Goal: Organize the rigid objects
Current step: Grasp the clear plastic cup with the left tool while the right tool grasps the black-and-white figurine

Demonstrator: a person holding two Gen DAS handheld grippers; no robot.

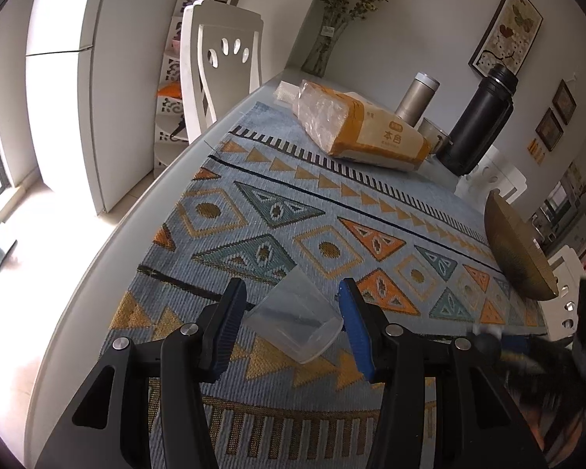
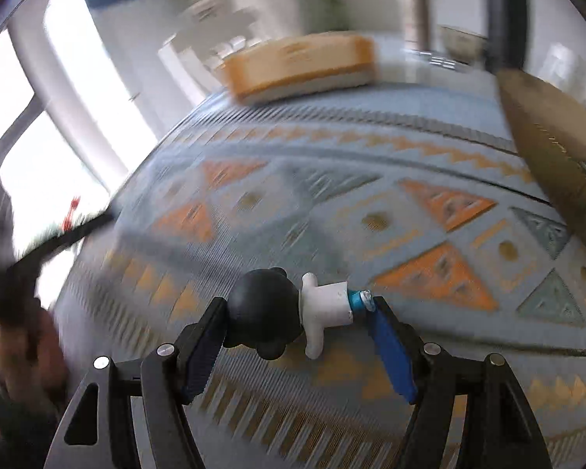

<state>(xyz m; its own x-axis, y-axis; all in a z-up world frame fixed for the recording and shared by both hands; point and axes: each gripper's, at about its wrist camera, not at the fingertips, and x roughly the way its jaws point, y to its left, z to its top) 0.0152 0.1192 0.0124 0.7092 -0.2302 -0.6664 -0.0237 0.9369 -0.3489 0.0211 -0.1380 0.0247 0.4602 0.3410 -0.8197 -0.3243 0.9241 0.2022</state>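
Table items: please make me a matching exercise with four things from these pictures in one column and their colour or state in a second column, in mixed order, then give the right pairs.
Things:
1. clear plastic cup
2. toy figure
3. tall flask
4. tissue pack

States:
A. black, standing upright at the far side of the table
B. orange and white, lying on the patterned cloth
C. see-through, lying tipped between the fingers of the left gripper
D. black head and white body, held between the fingers of the right gripper

Pairs: 1-C, 2-D, 3-A, 4-B
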